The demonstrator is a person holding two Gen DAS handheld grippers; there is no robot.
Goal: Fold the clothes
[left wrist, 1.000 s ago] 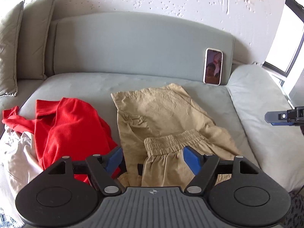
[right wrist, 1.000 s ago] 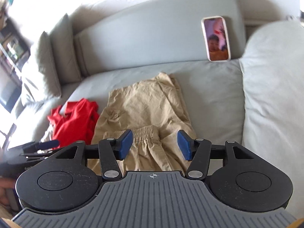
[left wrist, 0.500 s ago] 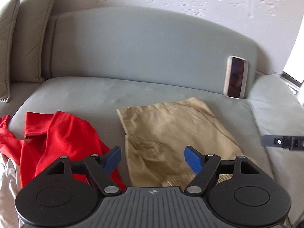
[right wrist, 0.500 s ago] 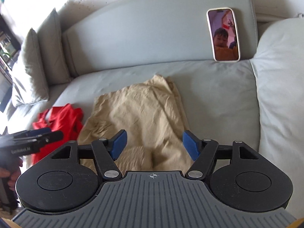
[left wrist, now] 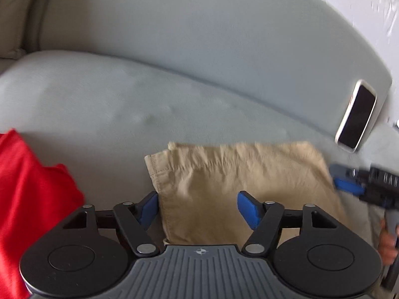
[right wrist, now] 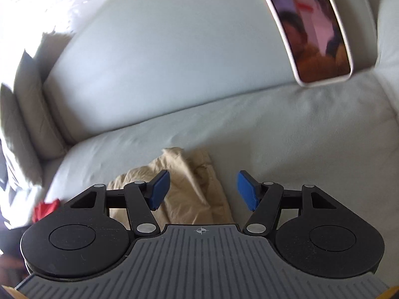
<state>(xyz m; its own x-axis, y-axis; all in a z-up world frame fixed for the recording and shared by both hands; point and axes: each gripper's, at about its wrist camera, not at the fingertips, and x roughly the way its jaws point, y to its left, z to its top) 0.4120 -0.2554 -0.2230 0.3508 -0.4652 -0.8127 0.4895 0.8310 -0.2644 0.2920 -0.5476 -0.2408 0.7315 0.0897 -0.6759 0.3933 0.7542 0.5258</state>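
Note:
Tan shorts (left wrist: 239, 172) lie flat on the grey sofa seat (left wrist: 99, 104). My left gripper (left wrist: 198, 208) is open and empty, low over the shorts' left hem edge, its left pad just off the cloth. My right gripper (right wrist: 203, 190) is open and empty, over the far right corner of the shorts (right wrist: 192, 182); it also shows in the left wrist view (left wrist: 349, 184) at the shorts' right edge. A red garment (left wrist: 27, 194) lies to the left, and shows small in the right wrist view (right wrist: 46, 208).
A phone (right wrist: 311, 27) leans against the sofa backrest at the right, and is also in the left wrist view (left wrist: 356, 117). Beige cushions (right wrist: 22, 114) stand at the far left. A padded armrest (right wrist: 389, 49) closes off the right side.
Both grippers have moved forward and down toward the far end of the shorts. The waistband has dropped out of view. Both stay open.

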